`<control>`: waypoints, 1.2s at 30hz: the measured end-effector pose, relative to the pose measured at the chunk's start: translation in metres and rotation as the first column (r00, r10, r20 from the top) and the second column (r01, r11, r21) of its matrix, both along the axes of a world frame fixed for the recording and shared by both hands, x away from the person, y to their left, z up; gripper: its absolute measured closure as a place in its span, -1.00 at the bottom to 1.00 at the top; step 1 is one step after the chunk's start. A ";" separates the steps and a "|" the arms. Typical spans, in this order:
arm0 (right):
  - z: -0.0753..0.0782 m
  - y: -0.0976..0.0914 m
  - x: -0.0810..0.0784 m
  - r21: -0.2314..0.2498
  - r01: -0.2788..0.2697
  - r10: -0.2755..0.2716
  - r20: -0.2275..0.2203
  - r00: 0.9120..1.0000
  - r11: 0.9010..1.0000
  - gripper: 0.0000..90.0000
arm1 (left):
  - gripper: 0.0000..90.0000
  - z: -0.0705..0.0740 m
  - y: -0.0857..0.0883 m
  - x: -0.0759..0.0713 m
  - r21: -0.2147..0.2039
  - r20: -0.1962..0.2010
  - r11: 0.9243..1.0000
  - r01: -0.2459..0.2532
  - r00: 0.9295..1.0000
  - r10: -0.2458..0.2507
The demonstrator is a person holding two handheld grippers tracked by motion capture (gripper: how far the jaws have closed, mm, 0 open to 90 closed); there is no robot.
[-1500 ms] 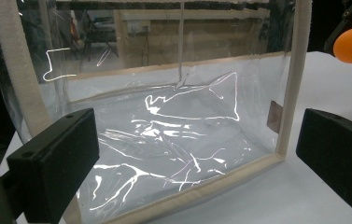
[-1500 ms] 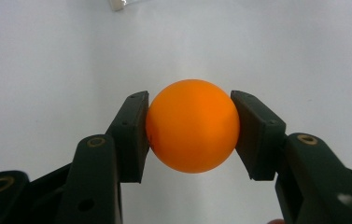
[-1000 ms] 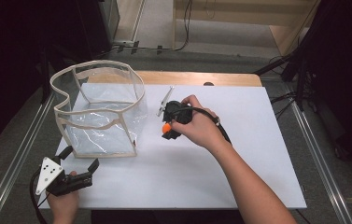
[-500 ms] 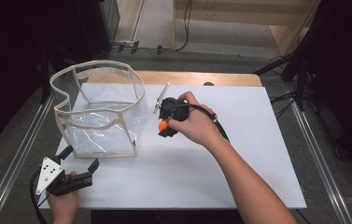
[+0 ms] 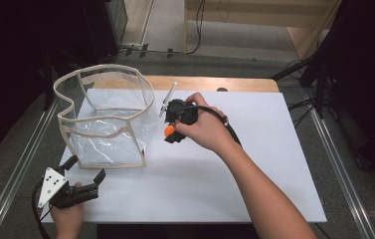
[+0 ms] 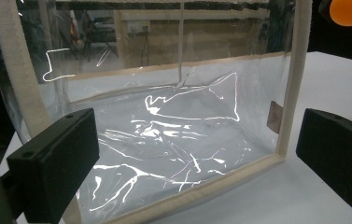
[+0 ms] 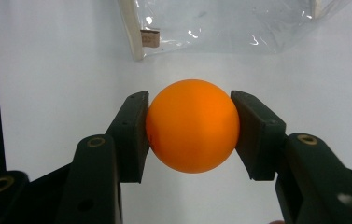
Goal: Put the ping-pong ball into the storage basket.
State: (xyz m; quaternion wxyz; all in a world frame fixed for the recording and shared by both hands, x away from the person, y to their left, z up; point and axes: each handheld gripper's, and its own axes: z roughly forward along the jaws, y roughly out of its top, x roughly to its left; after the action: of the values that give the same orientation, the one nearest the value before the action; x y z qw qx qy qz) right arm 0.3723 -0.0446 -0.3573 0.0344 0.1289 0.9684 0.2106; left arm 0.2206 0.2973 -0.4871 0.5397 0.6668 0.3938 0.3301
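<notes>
A: We start with the white table (image 5: 254, 164) across the middle of the high view, then the clear plastic bag (image 5: 106, 119) with cream trim, standing open at its upper left.

B: We see the right gripper (image 5: 171, 130) at frame center, its 2 jaws clamped on the orange ball (image 7: 192, 132), just beside the bag. The left gripper (image 5: 81, 169), lower left, gapes wide, holding nothing.

I'm working in a lab: white-topped wooden table (image 5: 274, 164), black drapes (image 5: 11, 59) around, loose black floor cables (image 5: 195, 30)
</notes>
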 end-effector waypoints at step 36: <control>0.034 0.003 0.007 0.034 -0.021 0.022 -0.019 1.000 0.999 0.05 | -1.00 0.000 0.000 0.000 -0.003 0.001 1.000 -0.001 1.000 0.001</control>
State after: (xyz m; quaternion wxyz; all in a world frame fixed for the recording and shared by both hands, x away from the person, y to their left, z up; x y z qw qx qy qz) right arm 0.3789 -0.0414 -0.3230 0.0207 0.1212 0.9664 0.2259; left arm 0.2207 0.2970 -0.4871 0.5406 0.6658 0.3942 0.3302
